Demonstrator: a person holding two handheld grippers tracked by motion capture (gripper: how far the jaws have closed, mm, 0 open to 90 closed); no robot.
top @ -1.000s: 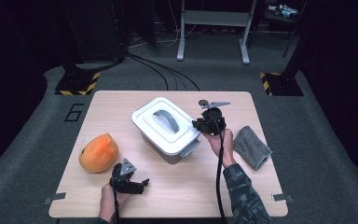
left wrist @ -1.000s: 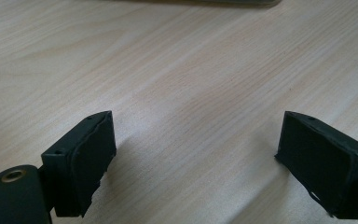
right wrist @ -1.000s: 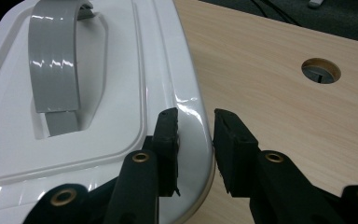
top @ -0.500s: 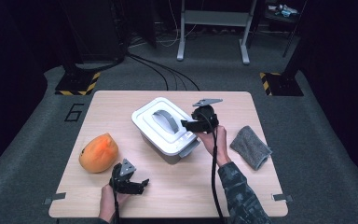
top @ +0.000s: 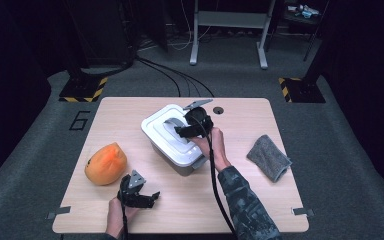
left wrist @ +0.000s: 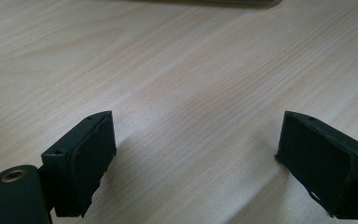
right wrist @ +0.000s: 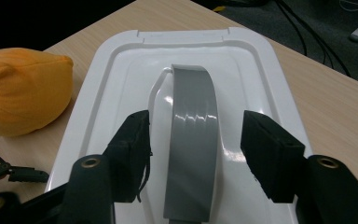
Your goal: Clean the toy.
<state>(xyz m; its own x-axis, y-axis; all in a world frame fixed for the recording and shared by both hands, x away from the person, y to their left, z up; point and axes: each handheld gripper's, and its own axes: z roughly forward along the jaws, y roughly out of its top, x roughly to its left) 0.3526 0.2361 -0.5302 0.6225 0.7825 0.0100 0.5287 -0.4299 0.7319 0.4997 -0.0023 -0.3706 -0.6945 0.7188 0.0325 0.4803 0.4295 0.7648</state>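
Observation:
A white lidded box stands mid-table with a grey handle across its lid. My right gripper hovers over the lid, pointing left. In the right gripper view, my right gripper straddles the handle with a gap on each side. Its jaws opened and have just been closing a little, with no pad pressing on the handle. My left gripper rests near the table's front edge, open wide. In the left gripper view, my left gripper has bare wood between its fingers.
An orange plush fruit lies left of the box, close to the left gripper. A folded grey cloth lies at the right side of the wooden table. A round cable hole sits behind the box.
My right gripper has moved left from beside the box's right end to above the lid, over the handle, and its jaws have opened. The left gripper has stayed put.

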